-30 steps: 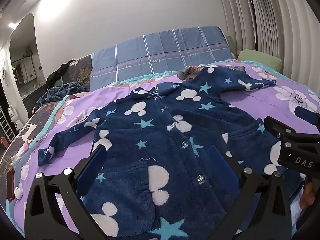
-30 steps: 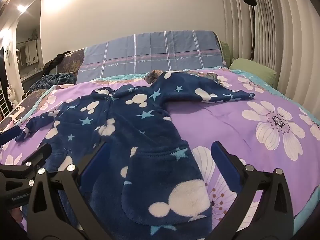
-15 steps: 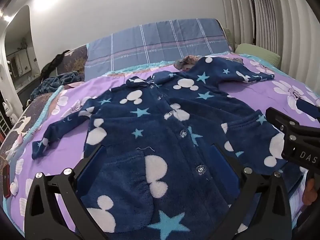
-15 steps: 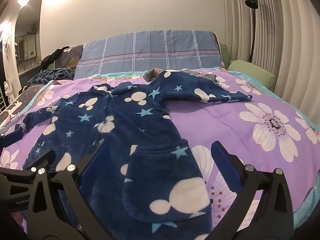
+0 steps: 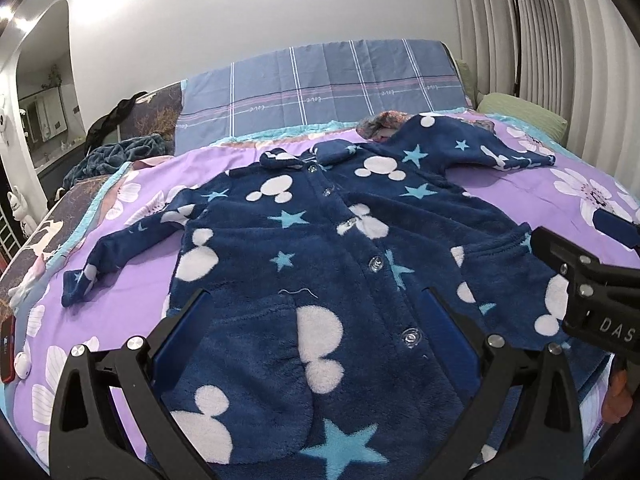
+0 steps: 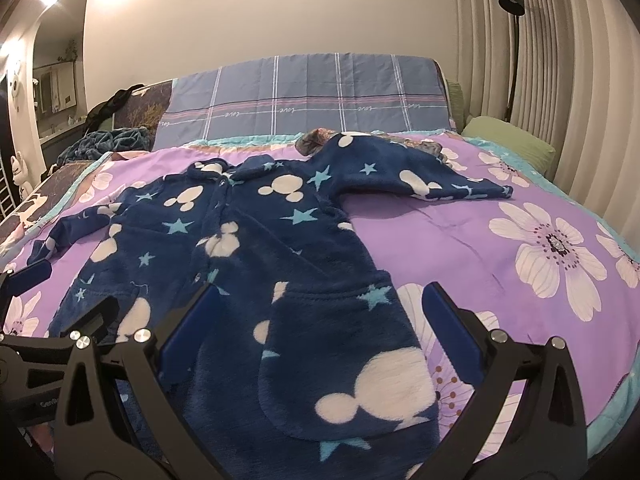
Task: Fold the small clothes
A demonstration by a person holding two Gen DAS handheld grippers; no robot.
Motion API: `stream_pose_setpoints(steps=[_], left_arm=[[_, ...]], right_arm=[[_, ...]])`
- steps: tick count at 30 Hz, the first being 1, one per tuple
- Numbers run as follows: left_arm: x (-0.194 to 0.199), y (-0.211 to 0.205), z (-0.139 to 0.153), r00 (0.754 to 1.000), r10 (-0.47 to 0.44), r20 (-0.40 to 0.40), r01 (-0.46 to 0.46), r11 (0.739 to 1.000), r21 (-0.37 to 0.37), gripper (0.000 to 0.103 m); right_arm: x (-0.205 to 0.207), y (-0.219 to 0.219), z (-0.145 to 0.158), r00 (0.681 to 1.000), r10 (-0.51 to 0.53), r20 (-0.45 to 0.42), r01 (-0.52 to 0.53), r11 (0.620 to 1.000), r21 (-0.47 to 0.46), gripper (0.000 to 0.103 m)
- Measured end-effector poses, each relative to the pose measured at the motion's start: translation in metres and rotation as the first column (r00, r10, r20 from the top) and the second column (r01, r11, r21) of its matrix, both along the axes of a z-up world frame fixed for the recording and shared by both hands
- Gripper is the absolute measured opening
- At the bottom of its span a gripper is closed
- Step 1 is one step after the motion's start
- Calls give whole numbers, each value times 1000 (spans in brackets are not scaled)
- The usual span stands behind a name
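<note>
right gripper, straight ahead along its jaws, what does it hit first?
Most likely the navy fleece star-print jacket: its hem pocket lies between the open jaws of the right gripper. Depth is unclear, so contact may land further up the fabric.

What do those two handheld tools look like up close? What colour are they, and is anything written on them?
Each tool, left and right, is a matte black plastic frame splaying into two angular arms with triangular cut-outs and round silver screw heads. The fingers carry flat dark-blue pads. In the left wrist view, the right tool's side shows white letters "DAS". No cables or sleeves are visible.
</note>
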State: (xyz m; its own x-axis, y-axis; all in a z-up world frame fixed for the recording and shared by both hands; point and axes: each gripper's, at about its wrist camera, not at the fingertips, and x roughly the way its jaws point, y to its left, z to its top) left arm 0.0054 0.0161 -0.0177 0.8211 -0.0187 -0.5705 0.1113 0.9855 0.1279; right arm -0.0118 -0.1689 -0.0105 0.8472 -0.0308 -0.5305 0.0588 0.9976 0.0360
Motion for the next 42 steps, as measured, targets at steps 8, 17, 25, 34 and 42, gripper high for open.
stream_pose_setpoints(steps=[8,17,25,34,42], left_arm=[[-6,22,8,990,94,109,-81,990,-118,102],[1,36,13,992,106,64,-97,987,-128,102],[1,43,7,994,108,26,-103,987,-126,102],[0,41,4,998,58,13,-56,992,-110,102],[8,50,-2,997,78,-15,-79,991,-108,102]], right_arm=[[0,5,1,1000,11,1,-11,1000,-5,101],[-1,10,3,1000,13,3,-13,1000,-8,101],[1,18,4,1000,26,1,-26,1000,-16,101],[7,29,4,999,45,-9,-45,999,-26,101],[14,40,2,998,49,-26,-50,998,-44,101]])
